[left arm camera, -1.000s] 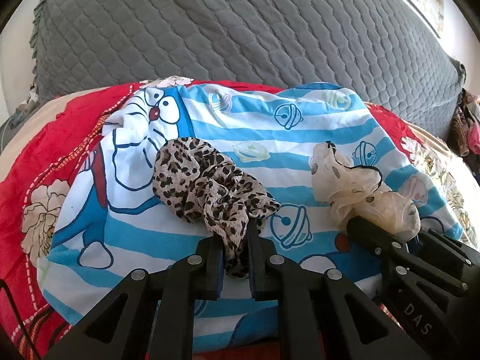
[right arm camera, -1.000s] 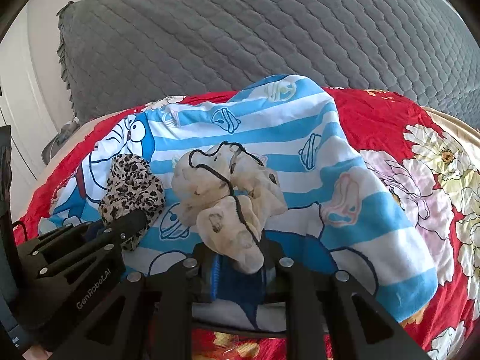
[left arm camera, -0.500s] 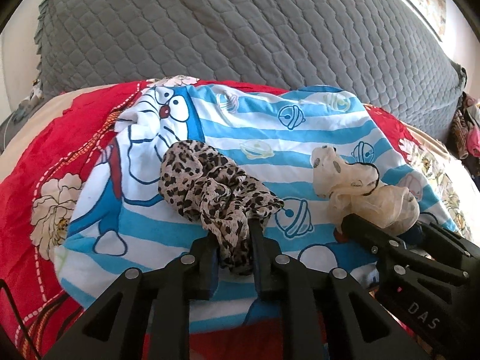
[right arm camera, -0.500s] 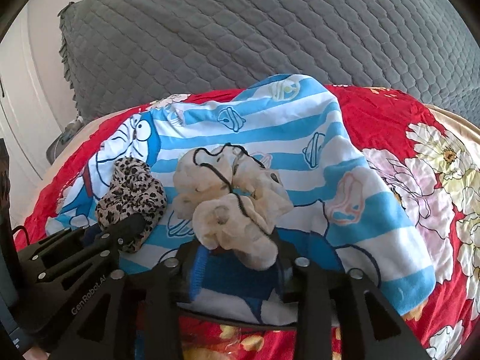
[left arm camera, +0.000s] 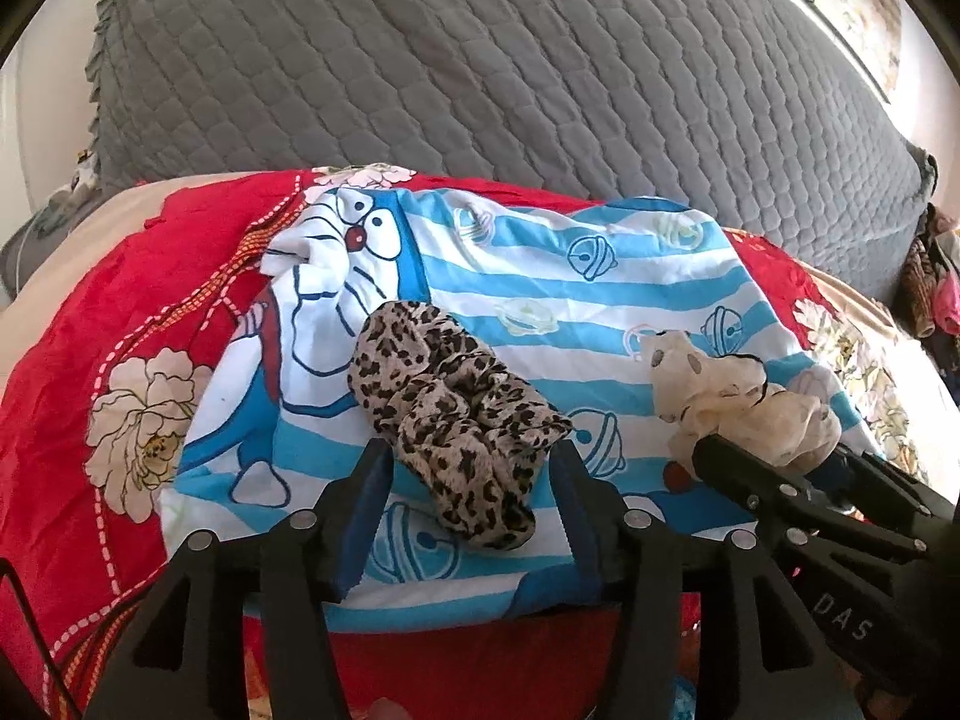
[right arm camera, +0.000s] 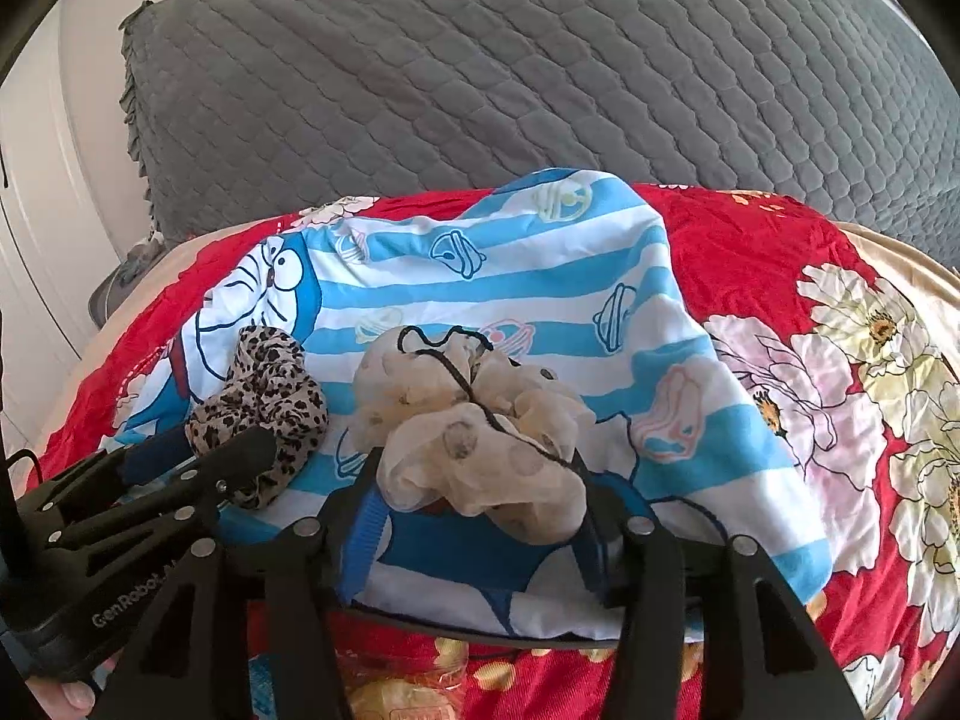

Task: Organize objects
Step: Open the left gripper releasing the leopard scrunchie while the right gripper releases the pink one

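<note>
A leopard-print scrunchie (left arm camera: 456, 414) lies on a blue-striped cartoon cloth (left arm camera: 540, 276). My left gripper (left arm camera: 468, 462) straddles its near end; the jaws are opening and the pads stand clear of the fabric. A cream dotted scrunchie (right arm camera: 474, 432) with a black elastic rests on the same cloth (right arm camera: 510, 276). My right gripper (right arm camera: 480, 480) is around its near part, jaws opening, fingers loosely beside it. Each gripper shows in the other's view: the right gripper (left arm camera: 780, 456) at the cream scrunchie (left arm camera: 738, 402), the left gripper (right arm camera: 210, 447) at the leopard scrunchie (right arm camera: 264, 396).
The cloth is spread over a red floral bedspread (right arm camera: 750, 252). A grey quilted cover (left arm camera: 480, 72) rises behind. Bunched clothes (left arm camera: 930, 288) lie at the far right. A thumb (right arm camera: 66, 693) shows at the lower left edge.
Both grippers have opened and let go of their scrunchies, which now lie loose on the striped cloth. Neither hand has shifted much.
</note>
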### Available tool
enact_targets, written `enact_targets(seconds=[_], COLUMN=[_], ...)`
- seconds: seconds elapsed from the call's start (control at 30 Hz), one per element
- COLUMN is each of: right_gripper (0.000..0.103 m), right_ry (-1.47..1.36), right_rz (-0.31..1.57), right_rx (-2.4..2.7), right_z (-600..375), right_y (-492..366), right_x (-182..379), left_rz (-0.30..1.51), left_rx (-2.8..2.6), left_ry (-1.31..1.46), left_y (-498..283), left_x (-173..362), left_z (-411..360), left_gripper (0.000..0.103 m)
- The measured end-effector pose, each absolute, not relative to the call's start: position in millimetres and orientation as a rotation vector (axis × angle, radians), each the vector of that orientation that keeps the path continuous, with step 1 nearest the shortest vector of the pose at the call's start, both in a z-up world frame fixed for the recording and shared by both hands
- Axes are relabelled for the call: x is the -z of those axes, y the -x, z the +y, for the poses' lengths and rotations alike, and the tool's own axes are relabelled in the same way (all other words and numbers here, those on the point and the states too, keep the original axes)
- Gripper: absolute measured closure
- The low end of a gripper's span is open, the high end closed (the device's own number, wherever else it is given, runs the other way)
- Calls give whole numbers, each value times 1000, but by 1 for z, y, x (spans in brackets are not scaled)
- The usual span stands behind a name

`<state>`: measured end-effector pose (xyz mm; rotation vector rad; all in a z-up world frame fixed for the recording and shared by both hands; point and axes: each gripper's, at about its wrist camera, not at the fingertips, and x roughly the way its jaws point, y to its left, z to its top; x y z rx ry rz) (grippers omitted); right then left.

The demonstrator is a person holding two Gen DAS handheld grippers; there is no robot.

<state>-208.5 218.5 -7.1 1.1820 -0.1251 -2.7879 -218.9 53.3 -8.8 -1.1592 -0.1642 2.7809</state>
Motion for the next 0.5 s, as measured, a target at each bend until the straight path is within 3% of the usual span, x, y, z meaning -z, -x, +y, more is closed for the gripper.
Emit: enact_targets(seconds=[0.5], right_gripper=[34], right_ry=[-1190], right_rz=[-100], right_rx=[2788], right_z=[217], right_y=[198], right_x=[-7], left_rz=[-182], left_rx=[-2812], left_ry=[1139], left_y=[199], left_x=[-10], left_z=[47], left_gripper=[38])
